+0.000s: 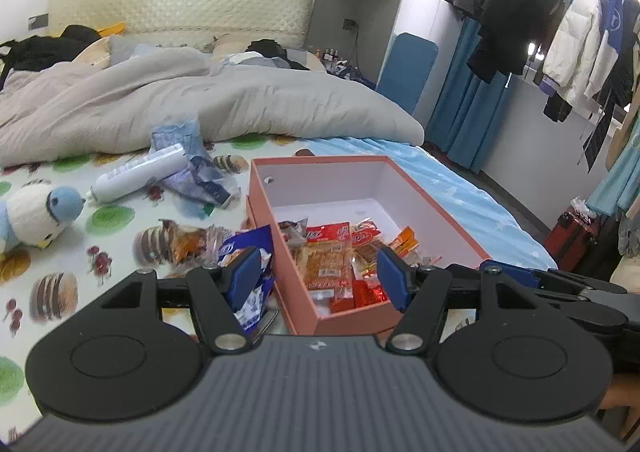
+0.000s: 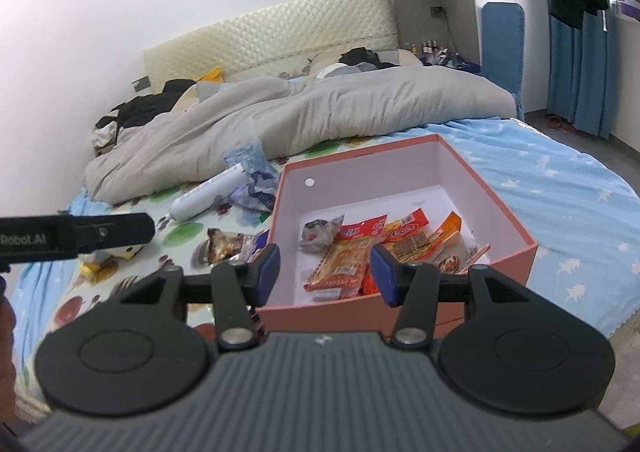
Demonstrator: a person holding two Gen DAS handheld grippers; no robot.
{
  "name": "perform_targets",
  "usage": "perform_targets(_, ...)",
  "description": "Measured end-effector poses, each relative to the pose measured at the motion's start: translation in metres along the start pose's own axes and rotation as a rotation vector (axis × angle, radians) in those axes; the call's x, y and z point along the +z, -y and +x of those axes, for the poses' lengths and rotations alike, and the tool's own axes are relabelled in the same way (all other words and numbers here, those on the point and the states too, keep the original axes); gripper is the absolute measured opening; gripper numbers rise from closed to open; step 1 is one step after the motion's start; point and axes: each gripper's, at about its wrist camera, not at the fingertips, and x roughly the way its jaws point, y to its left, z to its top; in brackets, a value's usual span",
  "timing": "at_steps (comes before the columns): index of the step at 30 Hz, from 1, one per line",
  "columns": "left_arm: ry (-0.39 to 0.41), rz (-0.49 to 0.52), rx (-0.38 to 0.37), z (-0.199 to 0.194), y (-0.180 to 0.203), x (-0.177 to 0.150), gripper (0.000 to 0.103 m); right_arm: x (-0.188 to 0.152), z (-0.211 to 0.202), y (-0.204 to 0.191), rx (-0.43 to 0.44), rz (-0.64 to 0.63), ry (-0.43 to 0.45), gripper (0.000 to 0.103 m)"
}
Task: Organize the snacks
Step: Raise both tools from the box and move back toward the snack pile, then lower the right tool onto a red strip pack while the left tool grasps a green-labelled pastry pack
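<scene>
Above the pink box (image 1: 400, 292): both grippers empty, jaws apart
Left gripper (image 1: 316, 276) and right gripper (image 2: 324, 272) hold nothing; loose snack packets (image 1: 224, 248) lie beside the box, where crinkled wrappers can slip from a shallow pinch

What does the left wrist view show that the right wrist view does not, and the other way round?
Only the left wrist view shows the plush penguin's blue head, the blue snack bag beside the box, and the hanging coats. Only the right wrist view shows shoes on the floor. Both show the pink box holding red snack packets, the white tube, and the grey duvet.
</scene>
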Motion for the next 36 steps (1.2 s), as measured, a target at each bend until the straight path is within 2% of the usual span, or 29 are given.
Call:
perform_targets(12,-0.009,-0.112,0.086,-0.036,-0.045,-0.036,0.069,-0.025,0.002,-0.042,0.095,-0.060,-0.069,0.052)
perform_targets(20,-0.018,-0.161,0.108,-0.058,-0.069,-0.061,0.069,-0.052,-0.002,-0.071,0.153,-0.089,-0.148,0.052)
perform_targets(28,-0.061,-0.232,0.109,-0.054,-0.092,-0.088,0.069,-0.068,0.005,-0.088,0.161,-0.123,-0.191,0.052)
perform_targets(36,-0.104,-0.243,0.110,-0.024,-0.107,-0.095,0.069,-0.080,0.024,-0.096,0.178,-0.130,-0.230,0.052)
